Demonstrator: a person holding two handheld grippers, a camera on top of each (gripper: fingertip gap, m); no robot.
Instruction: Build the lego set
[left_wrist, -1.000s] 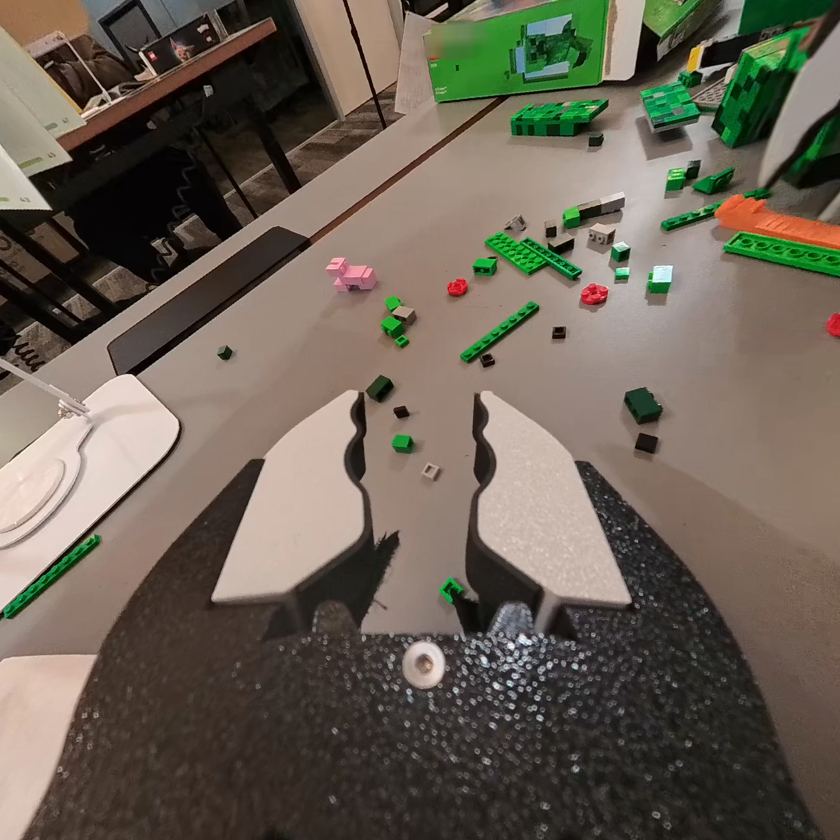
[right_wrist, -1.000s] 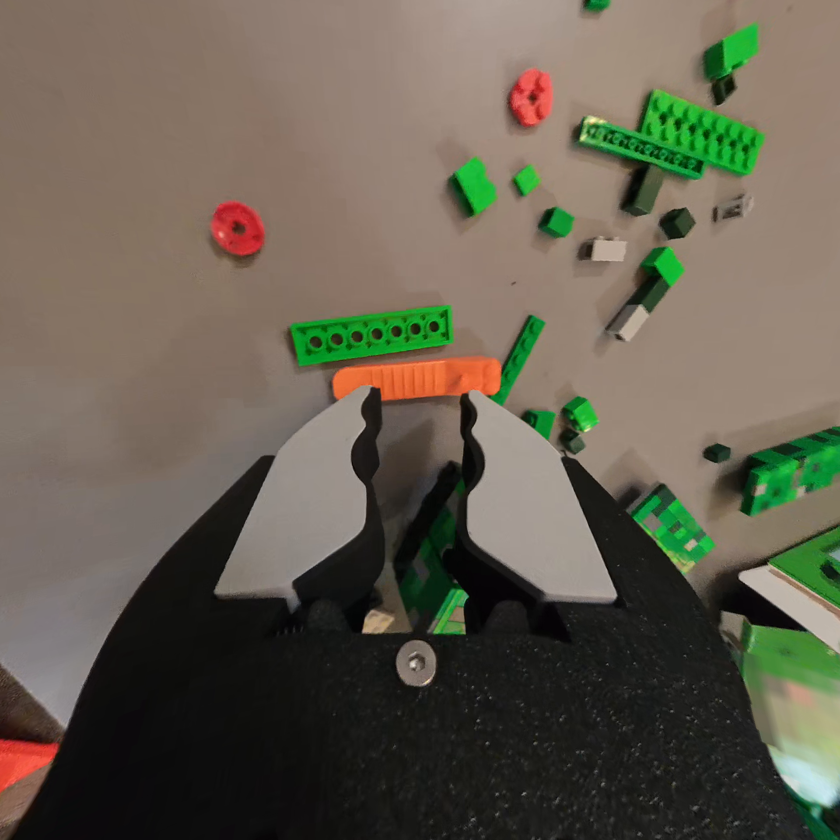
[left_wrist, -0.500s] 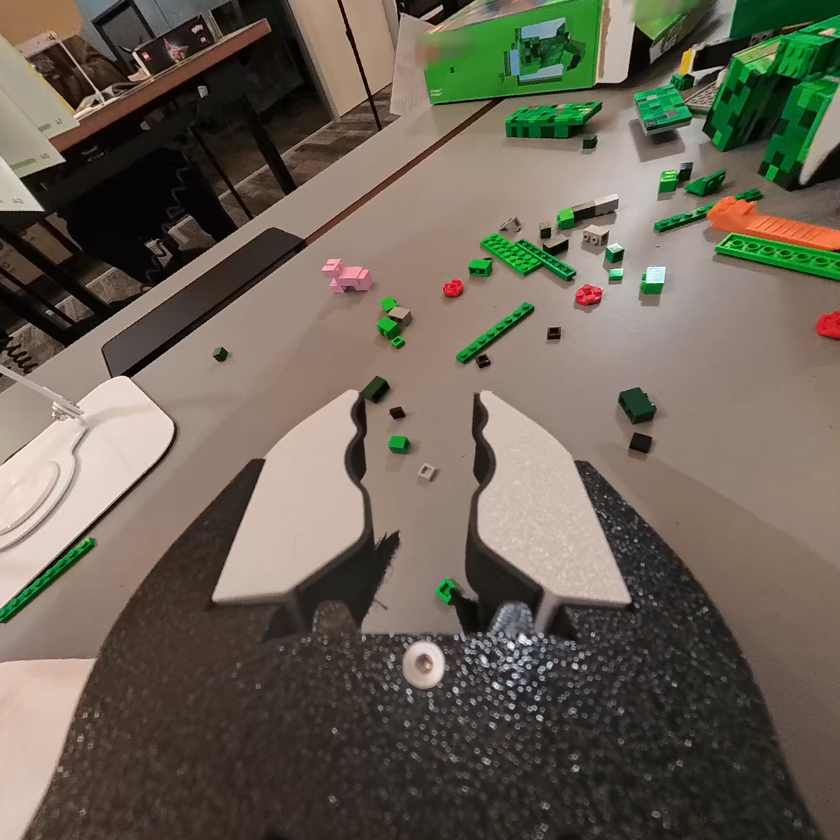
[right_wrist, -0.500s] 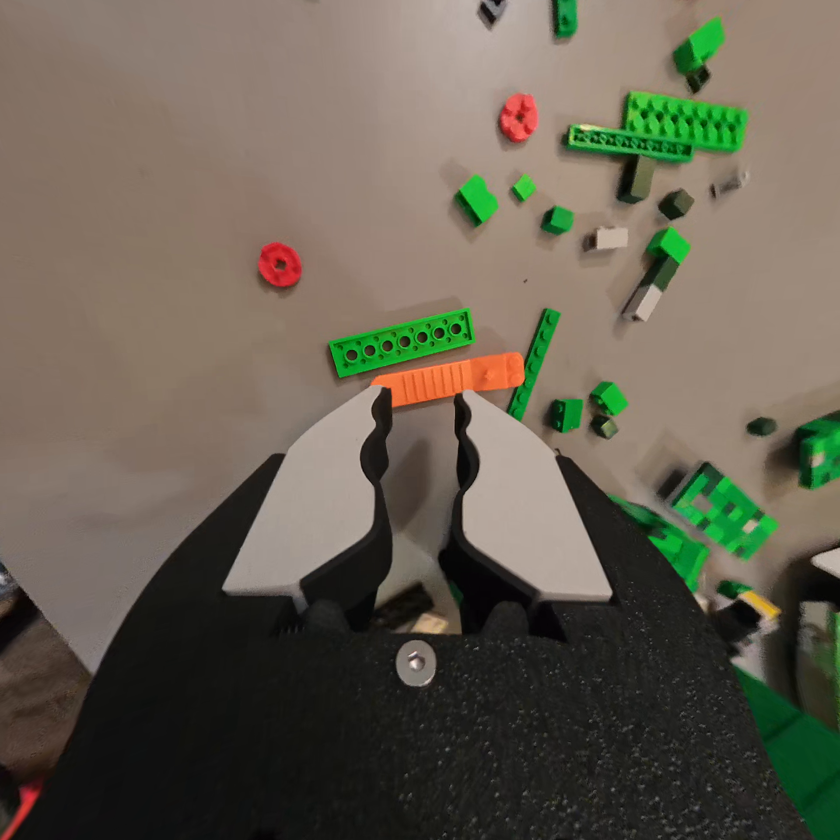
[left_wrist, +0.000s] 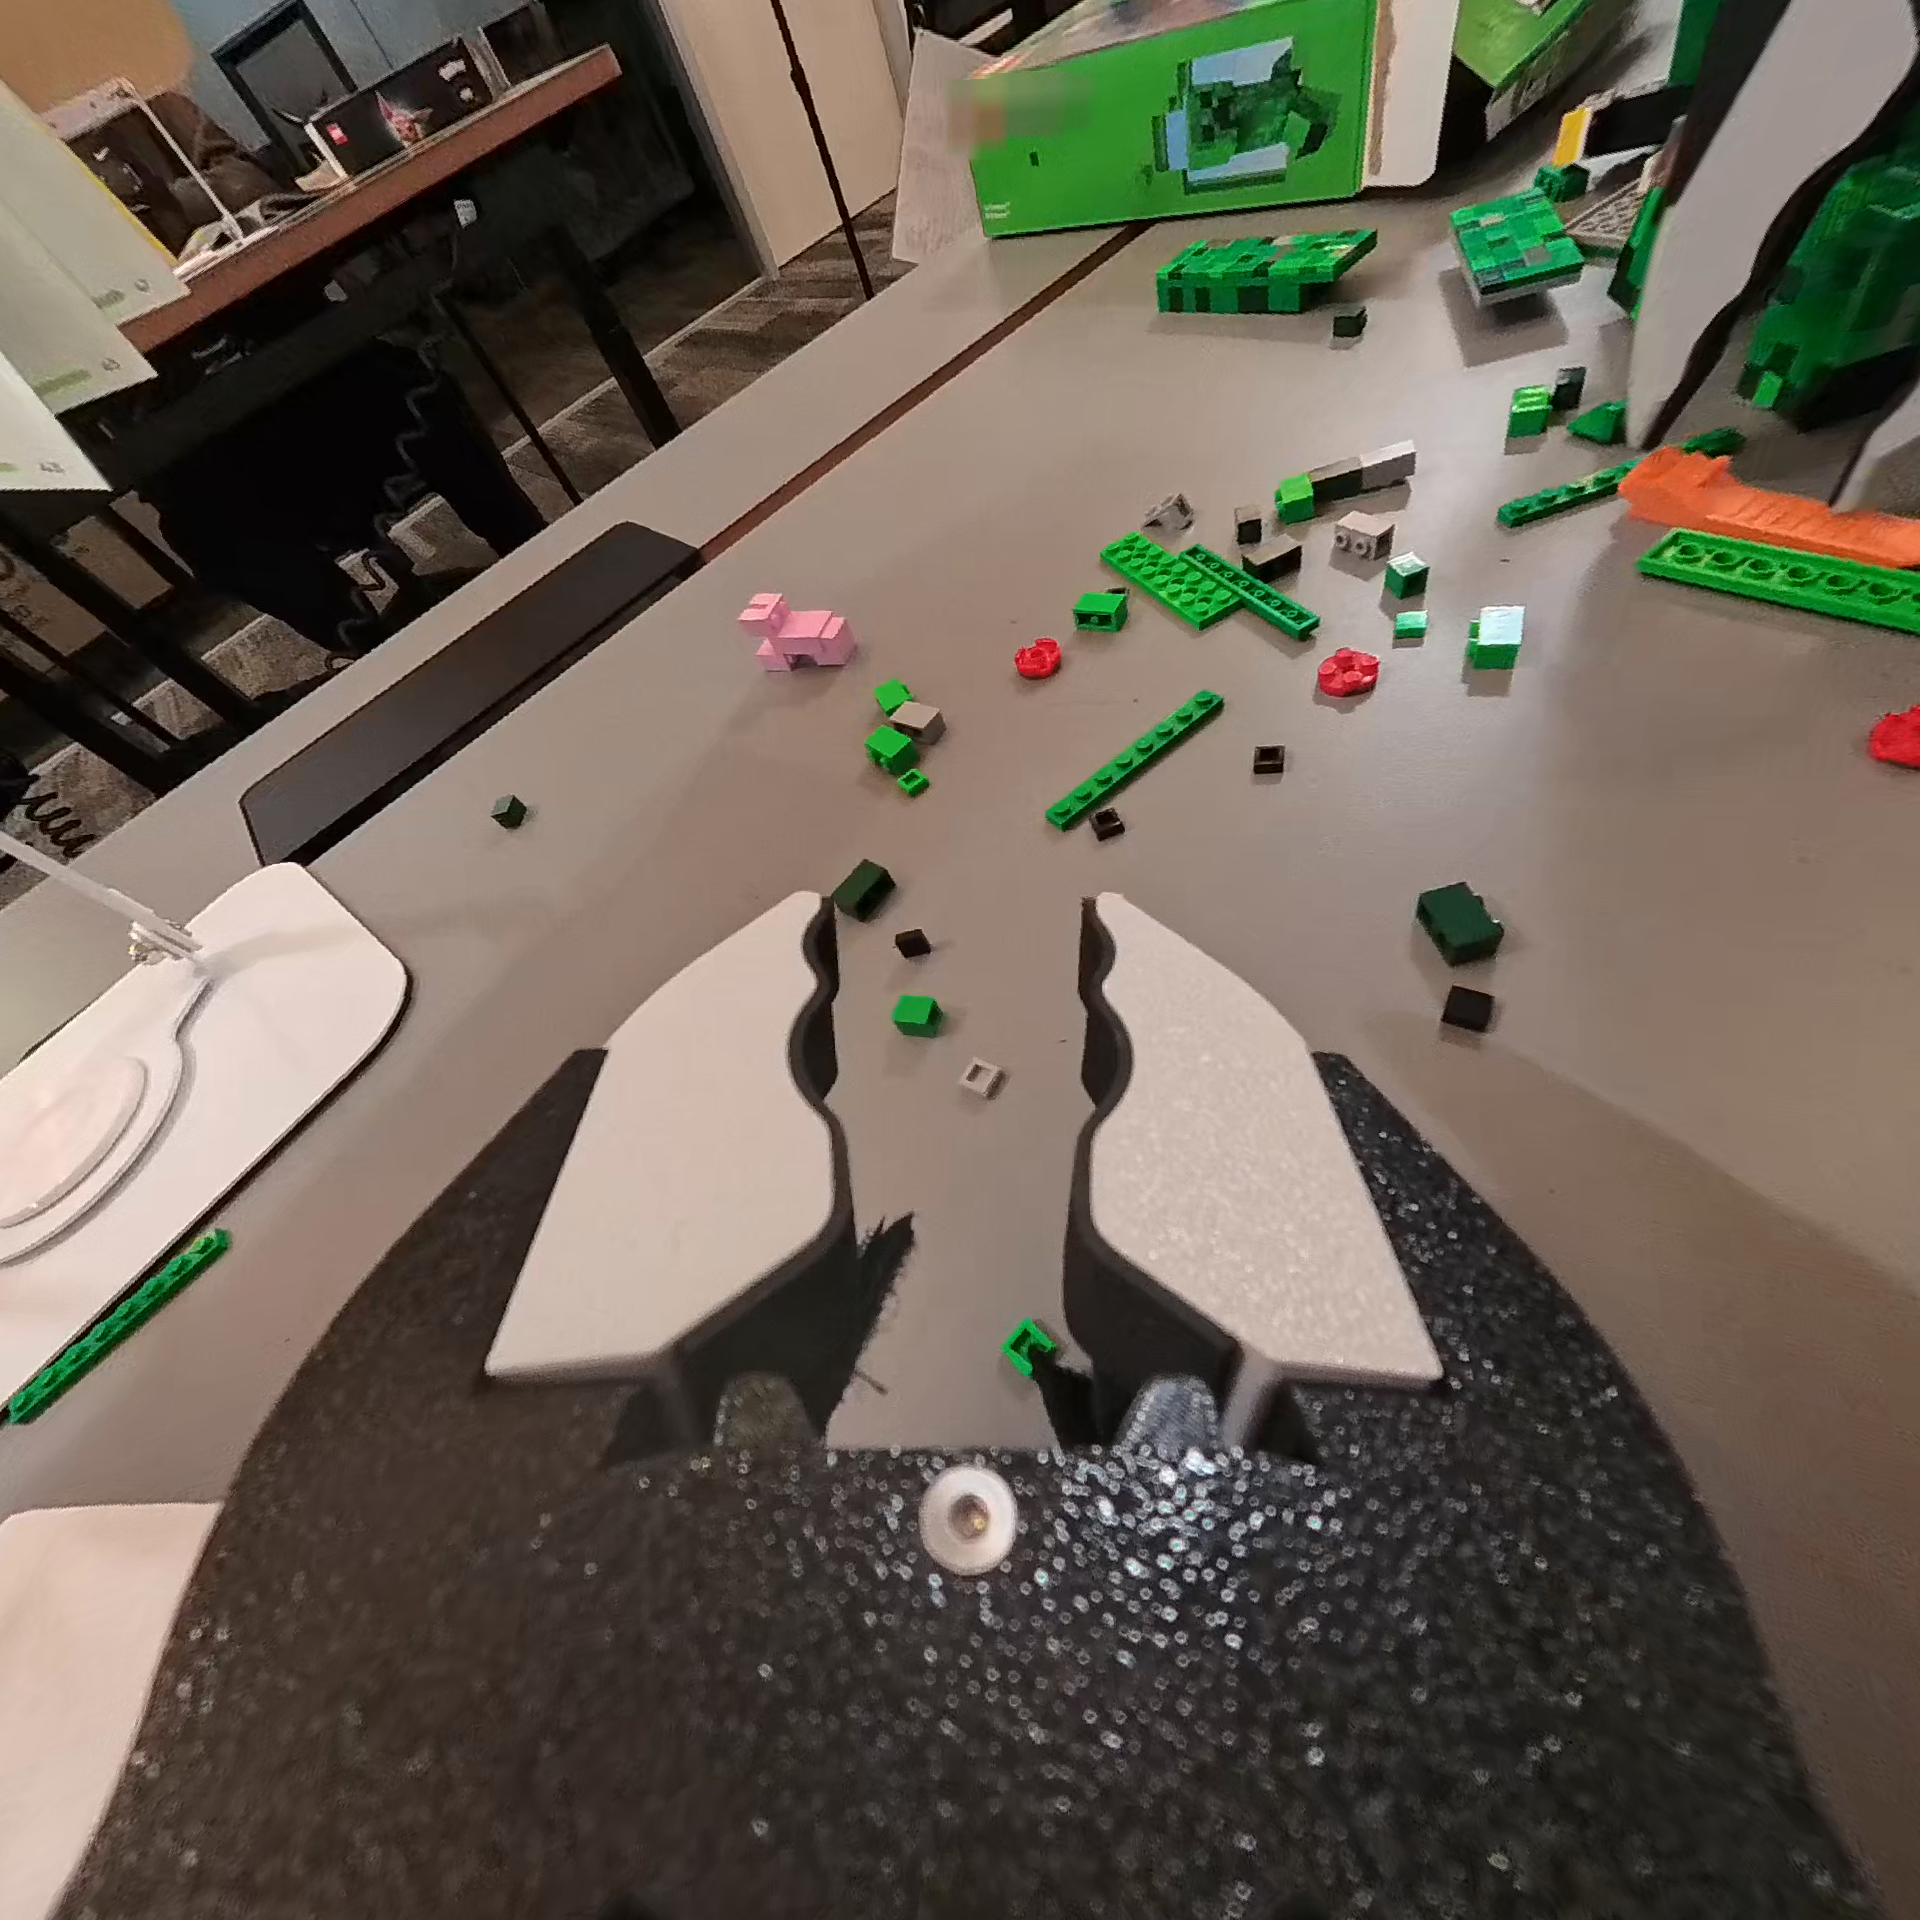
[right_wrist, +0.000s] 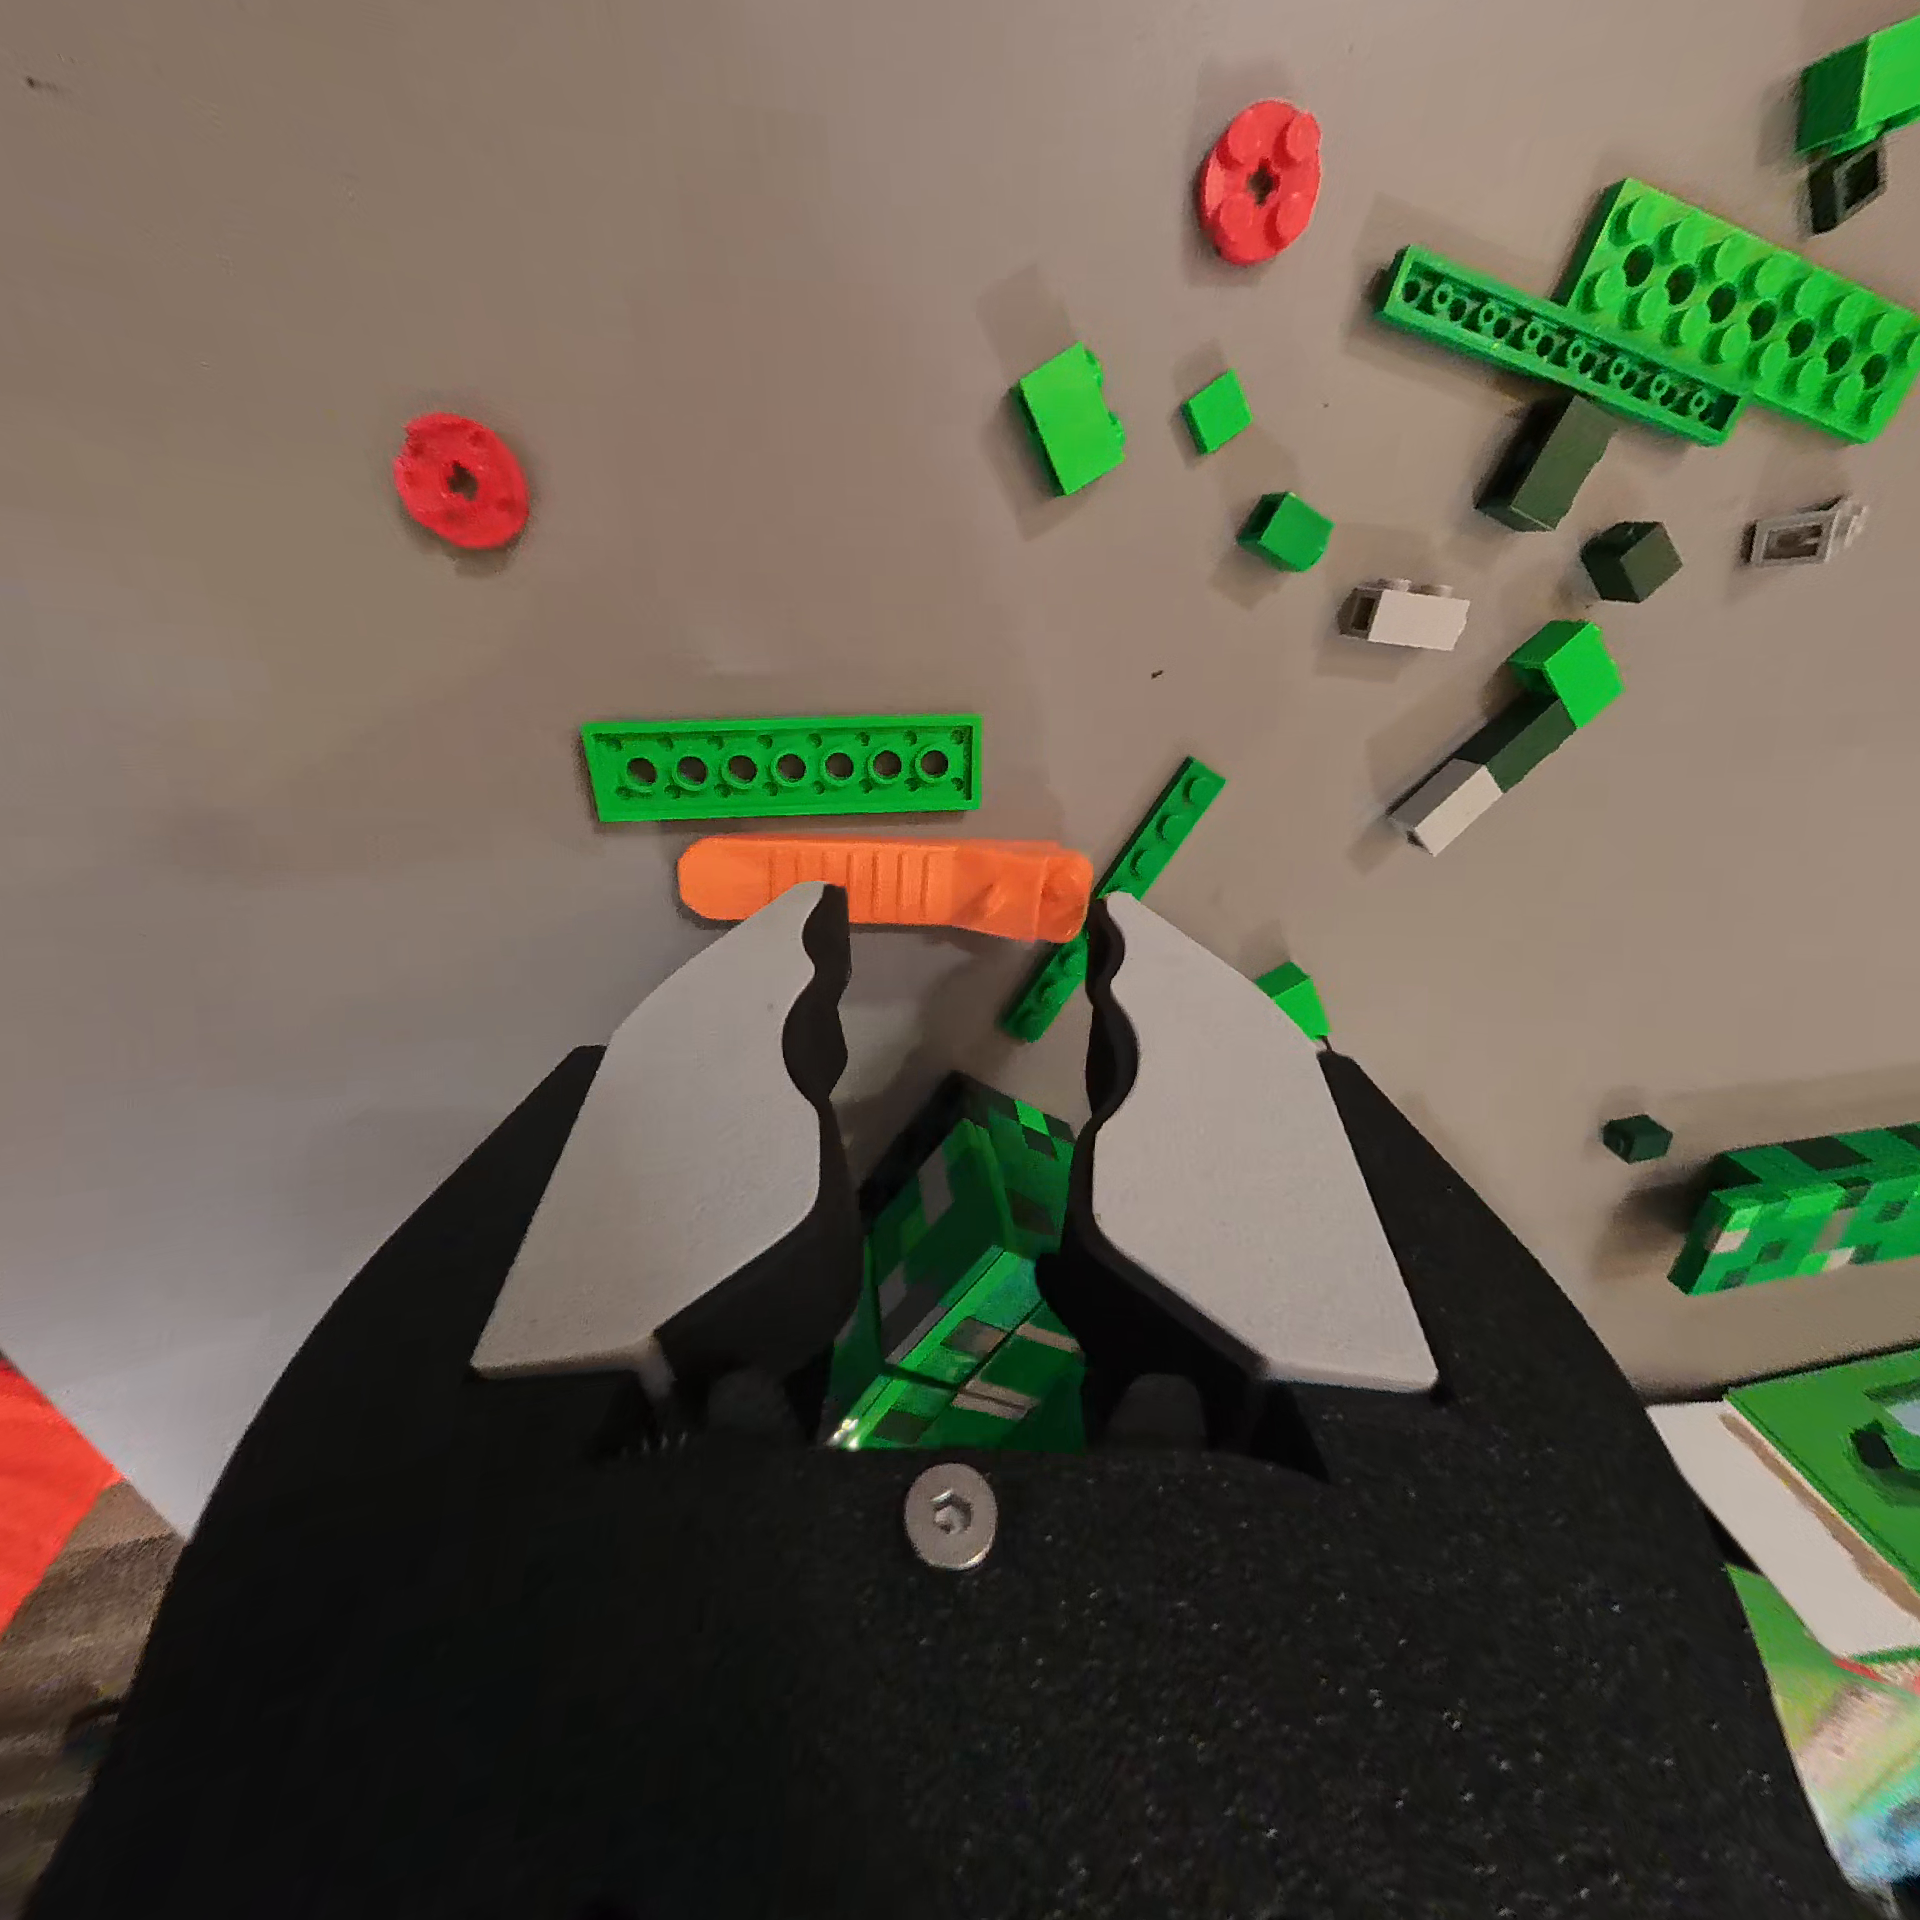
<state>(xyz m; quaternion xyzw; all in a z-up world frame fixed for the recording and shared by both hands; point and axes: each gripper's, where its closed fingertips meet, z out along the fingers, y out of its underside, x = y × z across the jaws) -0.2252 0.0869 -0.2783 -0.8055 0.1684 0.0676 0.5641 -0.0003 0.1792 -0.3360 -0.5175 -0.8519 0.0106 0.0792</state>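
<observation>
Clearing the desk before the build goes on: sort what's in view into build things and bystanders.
For the build:
- green built block model, between the open right tool's fingers
- long green plate with holes
- orange brick separator
- red round plates
- green set box

Just lying about:
- white lamp base
- black pad

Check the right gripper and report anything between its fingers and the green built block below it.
Nothing visible: the right gripper is open and the green built block already shows in the gap between its fingers.
</observation>
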